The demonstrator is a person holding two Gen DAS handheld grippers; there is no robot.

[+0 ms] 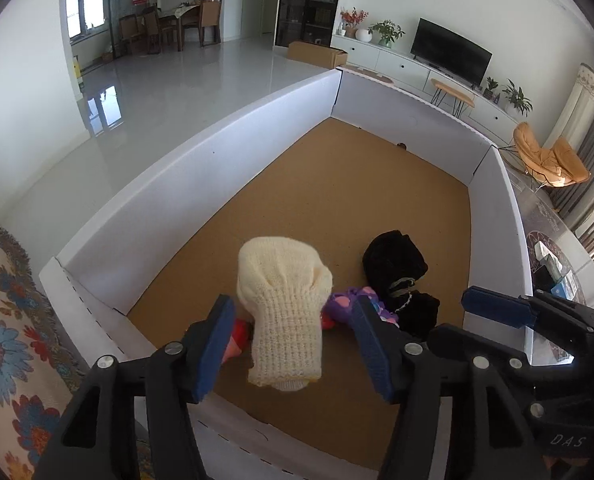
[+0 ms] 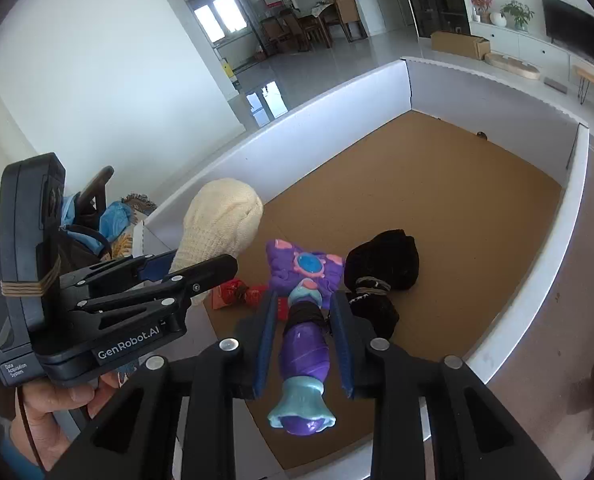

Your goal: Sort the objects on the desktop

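1. The left claw is released. Its blue pads stand wide, with a clear gap on each side of the cream knit between them.
2. The right claw is also unclenched. Its pads flank the purple toy closely but do not seem to press on it.
3. I cannot tell whether the knit and the toy rest on the cork floor or hang just above it. Both are at the near end of the white-walled box.
4. The knit looks light, soft and easily squashed. It would likely sag from a grip at one end, so the ribbed cuff, pinched across its width, seems the surest hold.
5. The toy looks glossy and fairly stiff, so probably slippery. The narrow waist with the dark band looks like the best place to clamp, since the flared ends on either side would stop it sliding out.
6. Just beyond, a red wrapper lies beside the knit and a tied black bundle lies beside the toy's head. The bundle looks soft, and its cord is a natural pinch point.
7. The far half of the box holds nothing to sort.
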